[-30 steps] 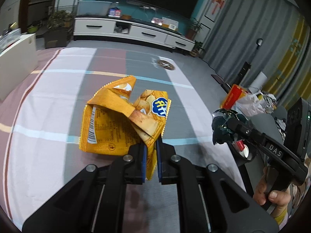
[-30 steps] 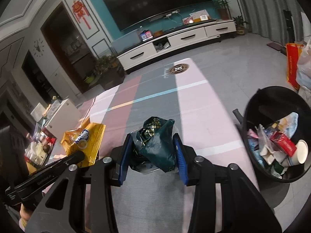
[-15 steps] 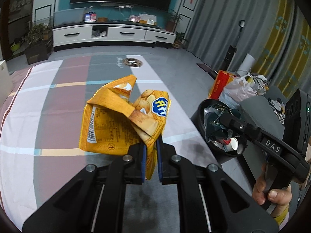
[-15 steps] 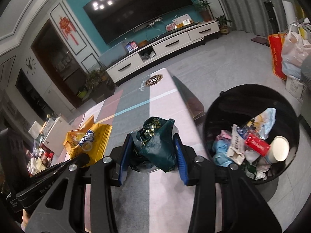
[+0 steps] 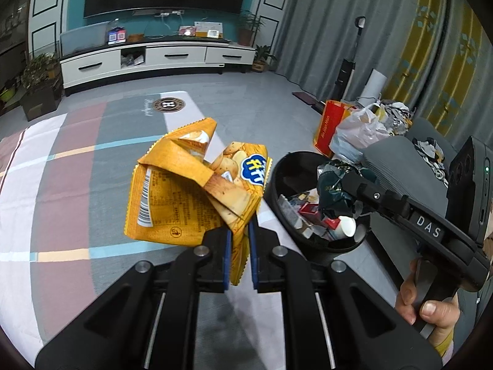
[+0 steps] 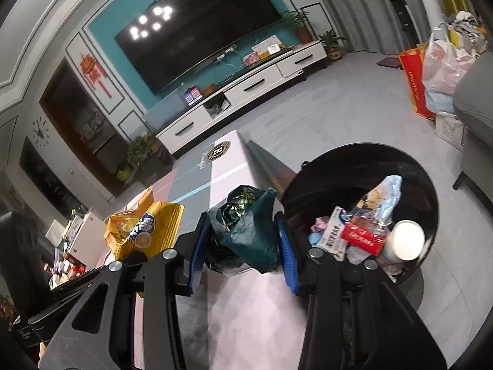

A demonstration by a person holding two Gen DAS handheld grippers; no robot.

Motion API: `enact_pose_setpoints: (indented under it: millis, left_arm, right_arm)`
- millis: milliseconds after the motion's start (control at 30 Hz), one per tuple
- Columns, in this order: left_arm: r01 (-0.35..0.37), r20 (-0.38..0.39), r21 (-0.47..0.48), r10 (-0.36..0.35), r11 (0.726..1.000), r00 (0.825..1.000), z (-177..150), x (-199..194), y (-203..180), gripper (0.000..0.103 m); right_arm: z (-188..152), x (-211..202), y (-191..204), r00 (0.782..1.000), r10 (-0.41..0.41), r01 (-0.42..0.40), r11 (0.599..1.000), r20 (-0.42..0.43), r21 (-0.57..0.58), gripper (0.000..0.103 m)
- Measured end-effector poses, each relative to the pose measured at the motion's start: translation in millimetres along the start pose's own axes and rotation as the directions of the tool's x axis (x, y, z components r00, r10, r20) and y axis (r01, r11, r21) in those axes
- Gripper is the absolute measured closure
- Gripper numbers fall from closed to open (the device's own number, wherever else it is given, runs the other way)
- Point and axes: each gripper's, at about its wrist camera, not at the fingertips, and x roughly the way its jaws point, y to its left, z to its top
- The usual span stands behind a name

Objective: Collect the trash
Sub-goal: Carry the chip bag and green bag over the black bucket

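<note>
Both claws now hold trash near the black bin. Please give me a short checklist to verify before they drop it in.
1. Left claw shut on the chip bag: ok.
2. Right claw shut on the green wrapper: ok.
3. Green wrapper above the bin opening: ok in the left view, over the trash inside.
4. Chip bag above the bin opening: not ok, it hangs beside the rim, over the table edge.
5. Room left in the bin: ok, the paper cup and red box lie below the rim.
6. Claws apart from each other: ok.
</note>
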Motion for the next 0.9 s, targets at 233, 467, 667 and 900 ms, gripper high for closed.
enact_pose_setpoints:
  millis: [233, 467, 667, 900]
  left_arm:
    - [0.016, 0.000, 0.044, -0.016, 0.999, 1.000, 8, 11, -26, 0.091]
    - [0.038, 0.002, 0.097, -0.038, 0.995, 0.999, 14, 24, -51, 0.091]
    - [0.053, -0.010, 0.127, -0.052, 0.990, 0.999, 17, 39, -69, 0.091]
    - [0.058, -0.028, 0.144, -0.054, 0.988, 0.998, 21, 59, -79, 0.090]
  right_arm:
    - [7, -13, -23, 0.998, -0.047, 0.046, 0.998, 0.037, 0.033, 0.060]
    - [10, -19, -41, 0.992, -0.116, 0.113, 0.993, 0.058, 0.042, 0.060]
    - [12, -20, -56, 0.985, -0.162, 0.160, 0.986, 0.054, 0.045, 0.060]
    - [12, -17, -72, 0.976, -0.214, 0.213, 0.976, 0.041, 0.041, 0.060]
